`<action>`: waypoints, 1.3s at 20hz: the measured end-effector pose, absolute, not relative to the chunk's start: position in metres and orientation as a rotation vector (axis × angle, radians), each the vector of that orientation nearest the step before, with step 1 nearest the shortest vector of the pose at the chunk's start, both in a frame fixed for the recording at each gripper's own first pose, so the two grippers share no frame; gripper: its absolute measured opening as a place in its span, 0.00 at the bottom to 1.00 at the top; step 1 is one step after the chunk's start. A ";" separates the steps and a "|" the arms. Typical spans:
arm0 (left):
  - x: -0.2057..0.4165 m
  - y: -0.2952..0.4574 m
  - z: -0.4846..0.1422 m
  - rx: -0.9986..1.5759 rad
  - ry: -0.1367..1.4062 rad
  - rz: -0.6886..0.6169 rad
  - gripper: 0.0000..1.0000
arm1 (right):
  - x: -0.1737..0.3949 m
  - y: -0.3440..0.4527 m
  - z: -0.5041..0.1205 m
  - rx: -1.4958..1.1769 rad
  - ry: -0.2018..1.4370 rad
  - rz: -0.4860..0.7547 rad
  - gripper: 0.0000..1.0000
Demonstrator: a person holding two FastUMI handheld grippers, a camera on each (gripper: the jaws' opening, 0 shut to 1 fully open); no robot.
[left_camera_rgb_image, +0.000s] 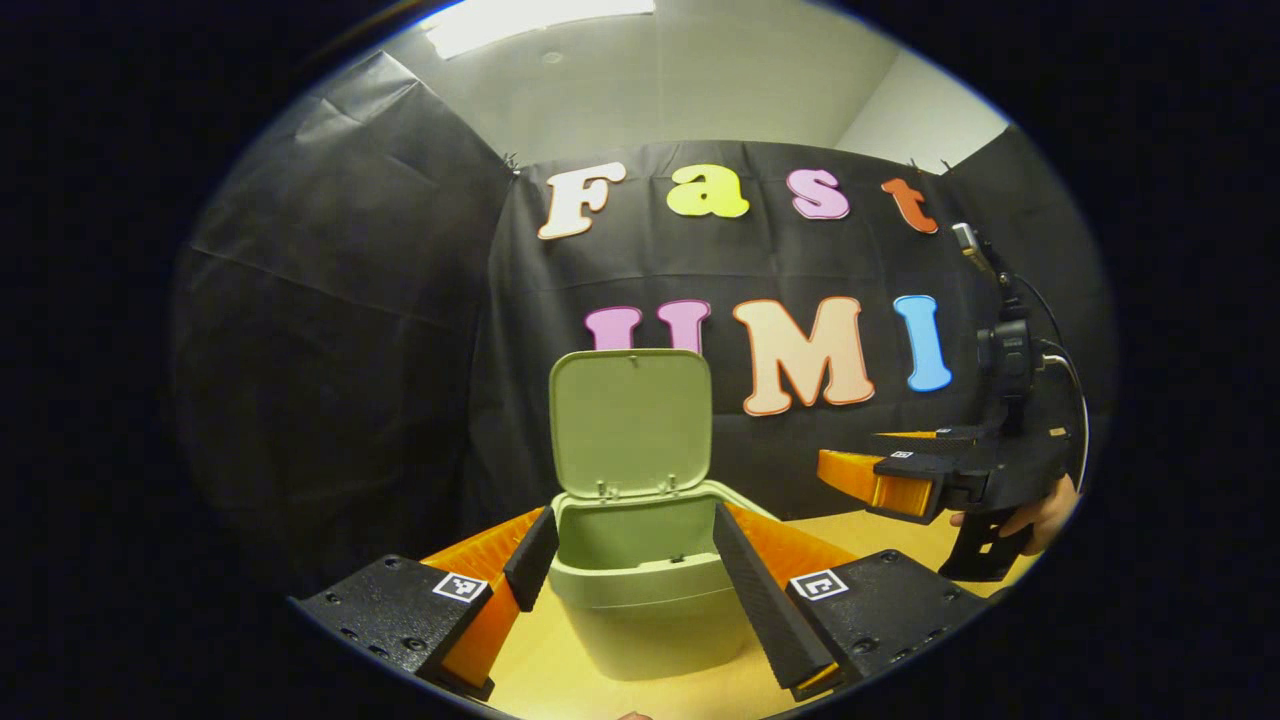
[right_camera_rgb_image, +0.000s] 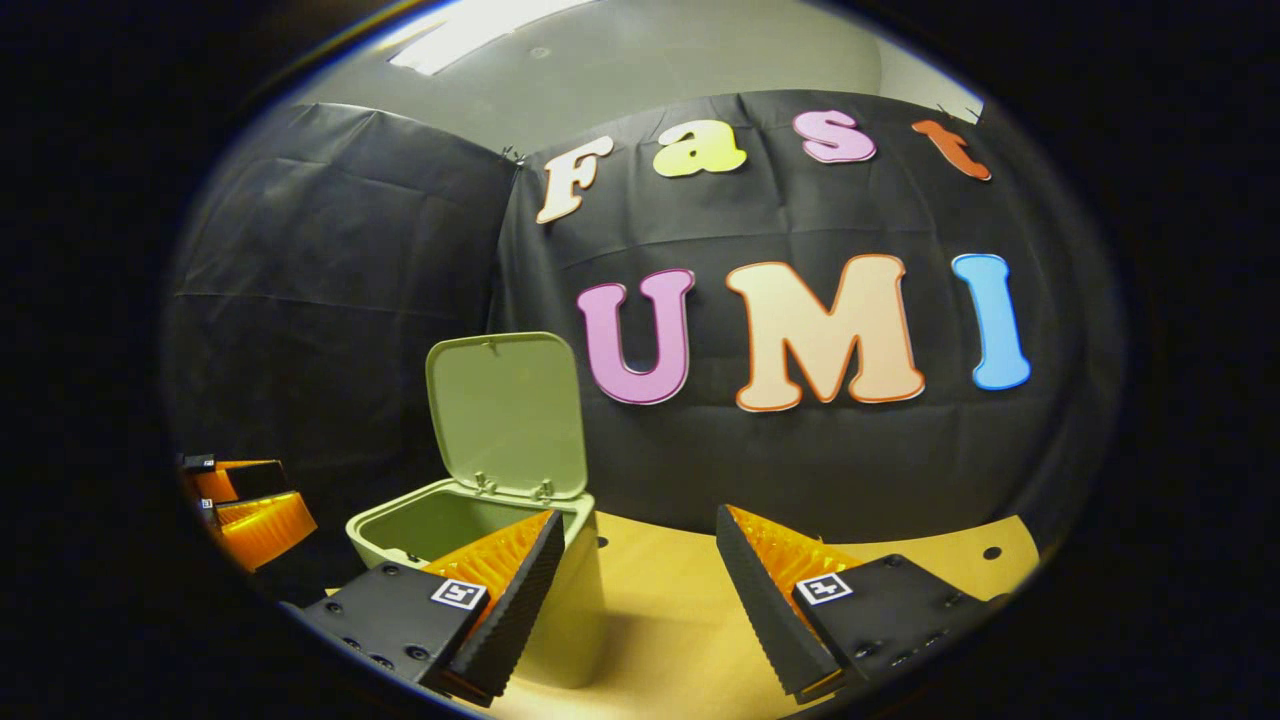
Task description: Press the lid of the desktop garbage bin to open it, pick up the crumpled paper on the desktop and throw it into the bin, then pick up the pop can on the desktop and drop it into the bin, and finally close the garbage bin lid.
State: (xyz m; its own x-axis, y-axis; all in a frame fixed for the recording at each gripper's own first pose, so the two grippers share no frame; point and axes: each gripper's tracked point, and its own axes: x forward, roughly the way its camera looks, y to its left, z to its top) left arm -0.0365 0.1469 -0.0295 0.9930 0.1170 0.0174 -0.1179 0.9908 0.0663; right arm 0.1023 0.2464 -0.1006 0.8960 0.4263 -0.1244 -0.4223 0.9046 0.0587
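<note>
Your left gripper (left_camera_rgb_image: pixel 640 575) and right gripper (right_camera_rgb_image: pixel 640 590) both have jaws spread, empty; the bin (left_camera_rgb_image: pixel 640 590), lid (left_camera_rgb_image: pixel 630 420) raised, sits between the left jaws.

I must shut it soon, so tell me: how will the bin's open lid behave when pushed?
The lid stands upright on two small hinges, so it should swing down easily. The bin looks like light plastic and may slide or tip.

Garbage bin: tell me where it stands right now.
In the left gripper view the garbage bin stands on the wooden desktop straight ahead, framed between the left gripper's open fingers, lid upright; in the right gripper view it sits left of centre.
</note>
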 end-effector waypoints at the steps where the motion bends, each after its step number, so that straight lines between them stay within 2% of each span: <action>1: -0.032 0.136 -0.028 0.067 -0.018 0.101 0.93 | 0.103 0.231 -0.096 0.030 0.130 0.419 0.96; 9: -0.005 0.055 -0.033 0.054 -0.023 -0.048 0.94 | 0.095 0.118 -0.071 0.018 0.099 0.252 0.96; 15: 0.007 -0.010 -0.060 0.053 0.021 -0.180 0.94 | 0.075 0.035 -0.068 -0.037 0.106 0.136 0.96; 21: 0.002 -0.067 -0.114 0.050 0.116 -0.293 0.94 | 0.051 -0.039 -0.076 -0.066 0.150 0.019 0.96; 26: -0.006 -0.095 -0.180 0.058 0.233 -0.335 0.93 | 0.026 -0.081 -0.090 -0.088 0.204 -0.042 0.96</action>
State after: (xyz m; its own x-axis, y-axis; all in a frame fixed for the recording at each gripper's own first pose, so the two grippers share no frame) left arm -0.0062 -0.0954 -0.1800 0.9180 -0.3189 -0.2360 0.3323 0.9430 0.0184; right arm 0.0259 -0.0813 -0.0896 0.9785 -0.0506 -0.2001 0.0326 0.9952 -0.0920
